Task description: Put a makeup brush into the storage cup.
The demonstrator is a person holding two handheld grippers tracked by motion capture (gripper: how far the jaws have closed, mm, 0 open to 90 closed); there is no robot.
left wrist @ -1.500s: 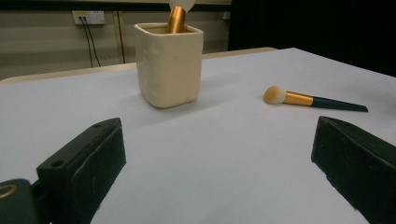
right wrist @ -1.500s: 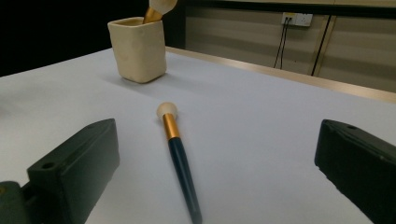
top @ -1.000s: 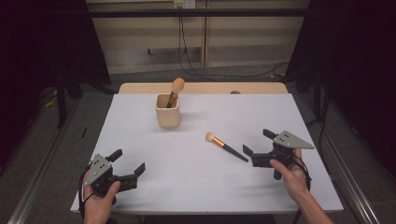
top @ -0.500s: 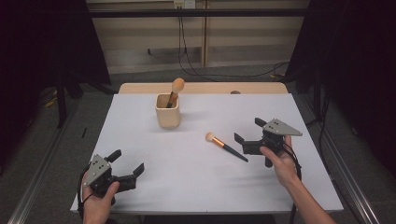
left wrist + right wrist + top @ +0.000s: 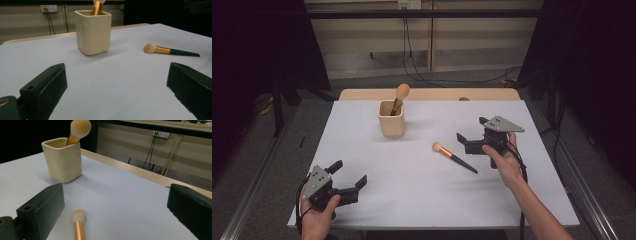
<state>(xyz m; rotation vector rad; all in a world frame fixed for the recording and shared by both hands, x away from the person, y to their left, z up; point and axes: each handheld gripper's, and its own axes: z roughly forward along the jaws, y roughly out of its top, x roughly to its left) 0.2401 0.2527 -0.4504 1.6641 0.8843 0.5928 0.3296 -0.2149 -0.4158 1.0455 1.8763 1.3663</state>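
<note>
A loose makeup brush point(image 5: 455, 158) with a tan head, gold ferrule and dark handle lies flat on the white table point(image 5: 412, 195), right of centre. Just right of its handle my right gripper point(image 5: 470, 128) hovers open, with the brush head point(image 5: 78, 216) low between its jaws. A cream square cup point(image 5: 391, 119) stands farther back and holds a second brush point(image 5: 402, 92) upright. My left gripper point(image 5: 349, 171) rests open near the front left corner, pointing toward the cup point(image 5: 93, 32) and the loose brush point(image 5: 170, 51).
A bare wooden strip point(image 5: 427, 94) edges the table's far side, with a wall socket and hanging cables point(image 5: 408, 30) behind it. Dark floor surrounds the table on both sides.
My right gripper has moved away from the person and leftward, closing in on the loose brush's handle. The left gripper, cup and both brushes have stayed put.
</note>
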